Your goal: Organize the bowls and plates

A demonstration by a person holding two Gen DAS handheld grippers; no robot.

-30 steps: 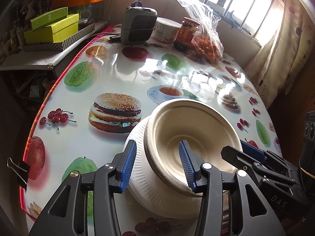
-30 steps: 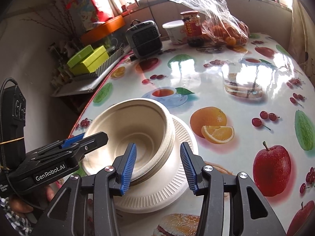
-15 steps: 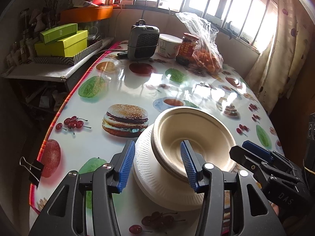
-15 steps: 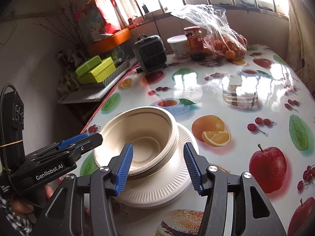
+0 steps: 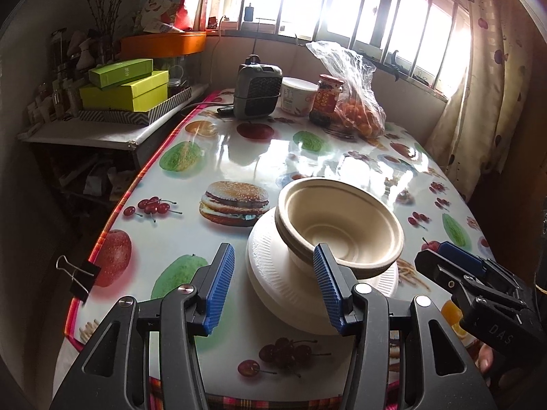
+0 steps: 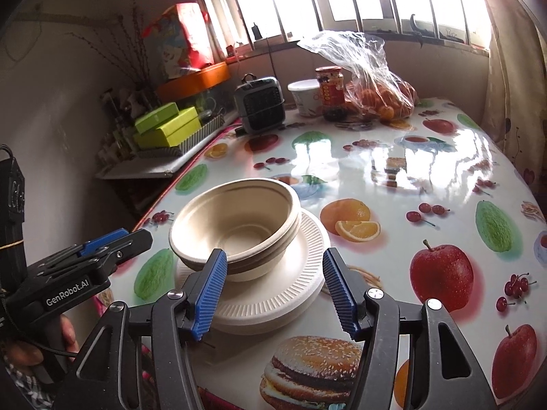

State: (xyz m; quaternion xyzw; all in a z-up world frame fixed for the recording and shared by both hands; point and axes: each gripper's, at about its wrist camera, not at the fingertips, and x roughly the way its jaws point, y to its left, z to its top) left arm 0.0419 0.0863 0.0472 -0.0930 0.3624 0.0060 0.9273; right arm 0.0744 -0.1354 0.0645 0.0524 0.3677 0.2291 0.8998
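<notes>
Glossy fruit-and-burger print table (image 5: 239, 157) under a bright barred window, clutter pushed to the far end so the near half stays free for sorting. Left to right: side shelf with stacked lime-green cardboard boxes (image 5: 124, 89), then a grey portable heater (image 5: 257, 90), a white plastic tub (image 5: 297, 97), a red-lidded jar (image 5: 326, 99) and a clear plastic bag of oranges (image 5: 359, 102) lined up by the window. Near edge: left gripper (image 5: 273, 290), fingers partly apart, nothing between them, no pad pressing on anything. Just ahead of it sits the stack: beige moulded-fibre bowls (image 5: 338, 225) nested together, seated on white ribbed paper plates (image 5: 277, 276). Bowls sit off-centre and slightly tilted on the plates, probably just how they were set down. Right gripper (image 6: 273, 290) has just been opening, fingers fairly wide, straddling the near rim region in view but not gripping; plates and bowls rest on the table on their own. Read: stacking looks done, both grippers clear of the pile. Risk: the tilted bowl nest could slide if nudged.
</notes>
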